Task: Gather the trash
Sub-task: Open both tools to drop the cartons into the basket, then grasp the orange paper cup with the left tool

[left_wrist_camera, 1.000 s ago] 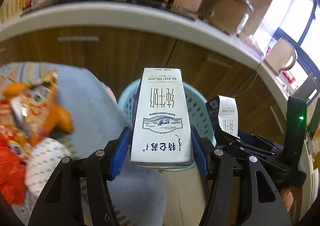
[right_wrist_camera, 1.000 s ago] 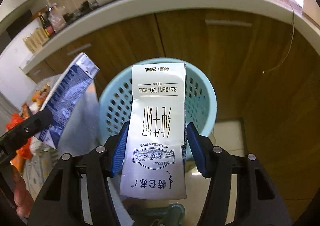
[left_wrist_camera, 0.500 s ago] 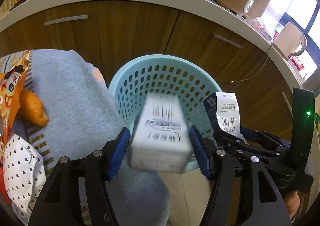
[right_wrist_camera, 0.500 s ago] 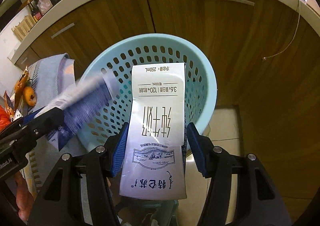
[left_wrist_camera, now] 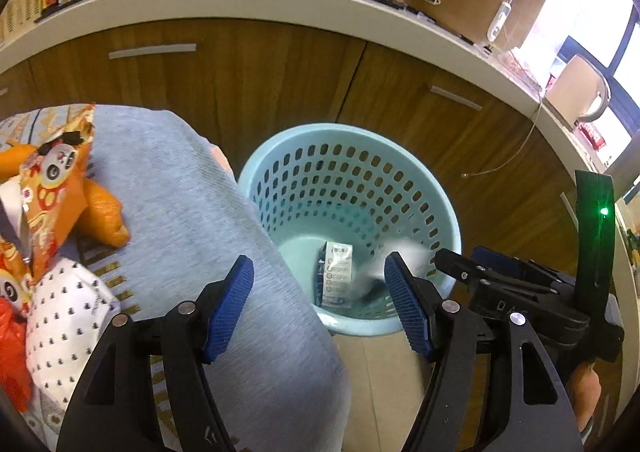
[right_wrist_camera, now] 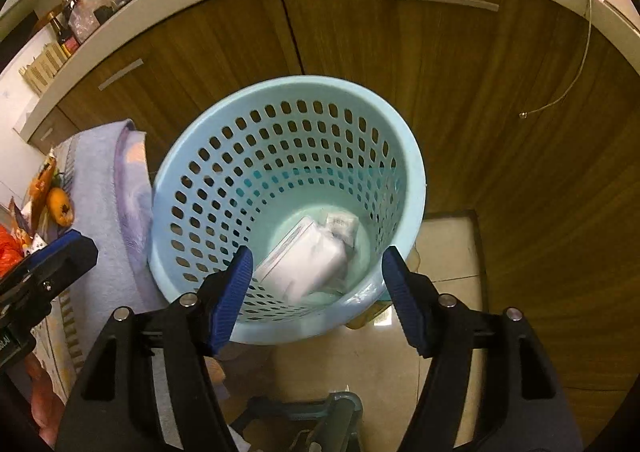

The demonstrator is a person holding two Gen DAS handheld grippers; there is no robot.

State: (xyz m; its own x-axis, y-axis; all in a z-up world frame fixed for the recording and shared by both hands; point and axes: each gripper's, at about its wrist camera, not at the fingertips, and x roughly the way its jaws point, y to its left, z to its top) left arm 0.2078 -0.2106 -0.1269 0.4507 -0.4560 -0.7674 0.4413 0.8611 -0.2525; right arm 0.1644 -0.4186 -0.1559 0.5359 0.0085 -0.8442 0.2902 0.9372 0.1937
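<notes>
Wooden cabinets back a perforated blue basket holding white cartons; both grippers released, right gripper opening

The left gripper hangs over the blue basket, its blue-padded fingers spread with nothing between them. One milk carton lies on the basket floor; a blurred white carton shows beside it. The right gripper reaches in from the right. Snack packets lie on the grey cloth.
</notes>
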